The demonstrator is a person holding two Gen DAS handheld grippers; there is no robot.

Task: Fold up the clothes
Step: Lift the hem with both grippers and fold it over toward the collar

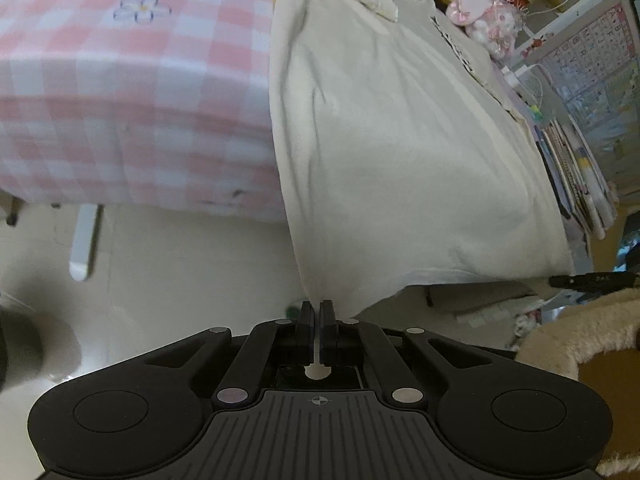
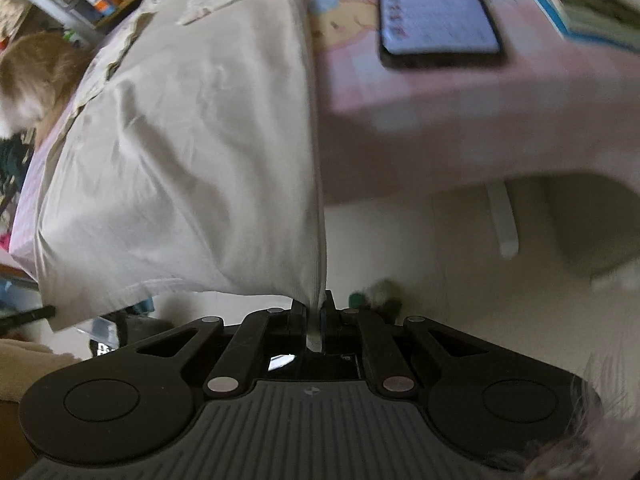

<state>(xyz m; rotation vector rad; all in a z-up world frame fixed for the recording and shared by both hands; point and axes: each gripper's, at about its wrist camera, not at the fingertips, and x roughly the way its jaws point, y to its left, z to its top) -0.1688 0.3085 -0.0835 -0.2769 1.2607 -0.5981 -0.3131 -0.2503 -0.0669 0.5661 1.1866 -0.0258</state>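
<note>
Scene: a cream shirt lies on a table under a pink checked cloth, seen from two wrist cameras low at the table's near edge.
Shirt position: most of it rests on the table top; its lower part hangs past the near edge, down toward the pale floor.
Left gripper: clenched on one bottom corner of the shirt, a sliver of cream fabric showing between the closed jaws.
Right gripper: clenched on the other bottom corner, fabric pinched the same way.
Long axis: runs from the near edge toward the far edge of the table, hem nearest the grippers. A folded flap at the far end looks like the collar or a sleeve, so the neck probably points away; blur makes this uncertain.
Shirt surface: loosely stretched between the two grips, with soft wrinkles; dark print shows along one side in the left view.
Step in hand: judging from both hem corners being held, this is the start of a lengthwise fold.
Next move calls for: lifting both corners together, level, and carrying the hem over toward the far end so the edges meet squarely; uneven hands would skew the fold.
Nearby: a phone lies on the cloth beside the shirt, apart from it; books and a plush toy sit beyond the far edge.
</note>
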